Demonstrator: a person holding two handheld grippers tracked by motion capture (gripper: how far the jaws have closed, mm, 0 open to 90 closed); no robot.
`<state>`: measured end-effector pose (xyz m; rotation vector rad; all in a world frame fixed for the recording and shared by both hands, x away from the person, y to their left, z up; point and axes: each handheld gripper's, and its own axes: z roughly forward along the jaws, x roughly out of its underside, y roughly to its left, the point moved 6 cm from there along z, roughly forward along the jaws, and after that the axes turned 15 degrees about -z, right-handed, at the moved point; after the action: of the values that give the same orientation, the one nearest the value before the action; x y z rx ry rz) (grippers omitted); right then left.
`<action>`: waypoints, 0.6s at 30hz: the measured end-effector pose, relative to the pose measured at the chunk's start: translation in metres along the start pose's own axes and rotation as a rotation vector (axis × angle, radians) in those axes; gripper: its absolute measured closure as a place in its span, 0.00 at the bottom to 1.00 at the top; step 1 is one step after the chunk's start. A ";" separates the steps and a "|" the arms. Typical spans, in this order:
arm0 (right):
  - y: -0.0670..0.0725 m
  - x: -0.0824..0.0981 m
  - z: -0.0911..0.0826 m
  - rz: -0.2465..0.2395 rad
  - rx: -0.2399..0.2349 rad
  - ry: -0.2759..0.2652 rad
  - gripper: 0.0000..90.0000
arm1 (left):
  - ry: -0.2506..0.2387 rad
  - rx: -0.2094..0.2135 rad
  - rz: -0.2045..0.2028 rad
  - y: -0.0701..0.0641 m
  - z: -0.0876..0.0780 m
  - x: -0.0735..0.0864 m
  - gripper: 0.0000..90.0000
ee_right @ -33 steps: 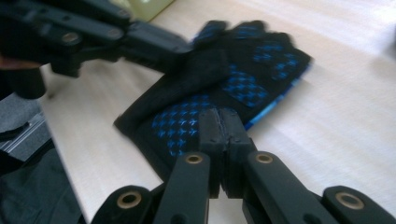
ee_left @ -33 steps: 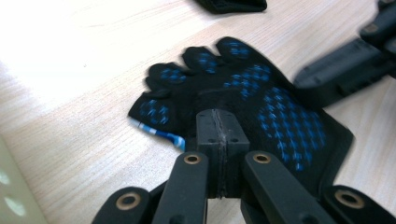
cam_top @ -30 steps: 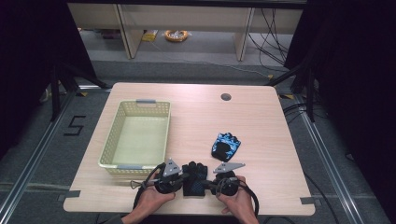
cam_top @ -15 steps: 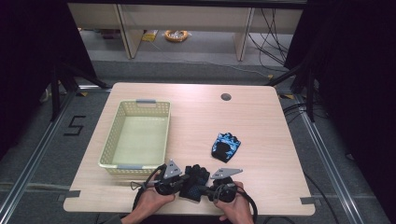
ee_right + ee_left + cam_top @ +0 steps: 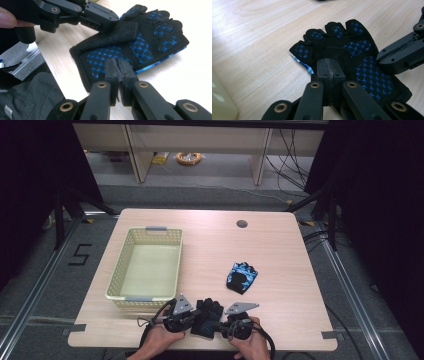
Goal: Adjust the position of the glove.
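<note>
A black glove with blue star print (image 5: 207, 314) lies palm up near the table's front edge, between my two grippers. My left gripper (image 5: 328, 65) is shut on the glove (image 5: 359, 52) at its thumb side. My right gripper (image 5: 117, 65) is shut on the lower edge of the same glove (image 5: 140, 42), near the cuff. In the right gripper view the left gripper (image 5: 100, 13) pinches a raised black flap of the glove. A second glove (image 5: 241, 277), blue-patterned, lies flat on the table farther out and to the right. In the high view the left gripper (image 5: 194, 316) and right gripper (image 5: 224, 322) face each other.
A pale yellow mesh basket (image 5: 116, 279) with nothing in it stands on the left half of the table, close to my left hand. A round cable hole (image 5: 242, 224) sits near the far edge. The table's front edge is just below both hands.
The right hand has drifted slightly toward the front edge. Both grippers stay clamped on the glove, which has barely moved.
</note>
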<state>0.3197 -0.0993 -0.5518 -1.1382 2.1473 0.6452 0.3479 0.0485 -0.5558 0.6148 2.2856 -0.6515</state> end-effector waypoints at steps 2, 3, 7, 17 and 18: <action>-0.002 -0.001 -0.001 -0.014 0.004 -0.004 0.89 | -0.037 0.000 -0.004 0.000 0.001 -0.003 0.86; -0.003 -0.002 -0.003 -0.011 0.006 -0.011 0.86 | -0.041 0.001 -0.005 0.000 -0.004 -0.007 0.82; -0.010 -0.006 -0.011 -0.003 -0.012 -0.046 0.73 | -0.068 0.027 -0.009 -0.004 -0.016 -0.015 0.70; -0.102 -0.034 -0.058 -0.026 0.277 -0.132 0.62 | -0.047 0.069 -0.093 -0.003 -0.042 0.002 0.44; -0.111 -0.035 -0.058 0.008 0.291 -0.126 0.62 | -0.047 0.069 -0.093 -0.003 -0.042 0.002 0.43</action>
<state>0.4123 -0.1749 -0.5017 -0.9086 2.0576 0.3807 0.3250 0.0712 -0.5289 0.5222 2.2663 -0.7844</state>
